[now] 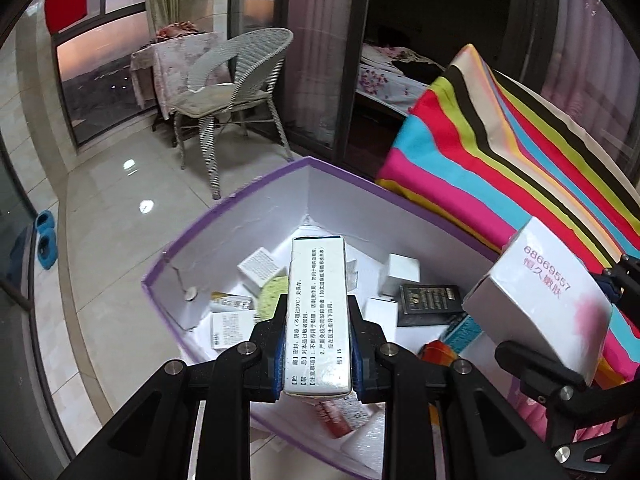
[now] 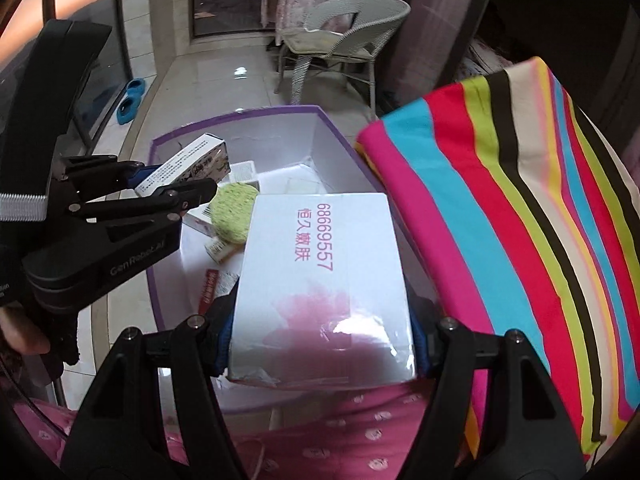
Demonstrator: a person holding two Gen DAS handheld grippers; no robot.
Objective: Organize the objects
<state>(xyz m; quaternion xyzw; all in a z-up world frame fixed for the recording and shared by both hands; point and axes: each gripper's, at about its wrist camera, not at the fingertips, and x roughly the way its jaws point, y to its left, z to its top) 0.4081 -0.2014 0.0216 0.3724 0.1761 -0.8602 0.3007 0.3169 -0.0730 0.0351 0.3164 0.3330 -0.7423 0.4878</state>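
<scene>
left claw (image 1: 318,344): clamped on a narrow medicine box (image 1: 318,312), pads on its two long sides, box sticking forward over the storage box
right claw (image 2: 322,340): clamped on a wide white box (image 2: 324,276) with pink digits and a pink flower print, held above the near-right part of the storage box
medicine box: white with small black print, also seen in right view (image 2: 188,166) at the left, over the far-left corner
storage box (image 1: 224,224): open, purple rim, white inside, on the tiled floor (image 1: 120,208)
contents: small white cartons (image 1: 260,270), a green round pad (image 1: 274,294), a black box (image 1: 430,304), a teal box partly hidden, a red-print carton under the left claw
striped cloth (image 1: 500,152): bright bands, just right of the storage box, touching its right wall
background: wicker chair (image 1: 236,80), blue slippers (image 1: 46,240) far left
near edge: pink patterned fabric (image 2: 360,432) under the right claw
</scene>
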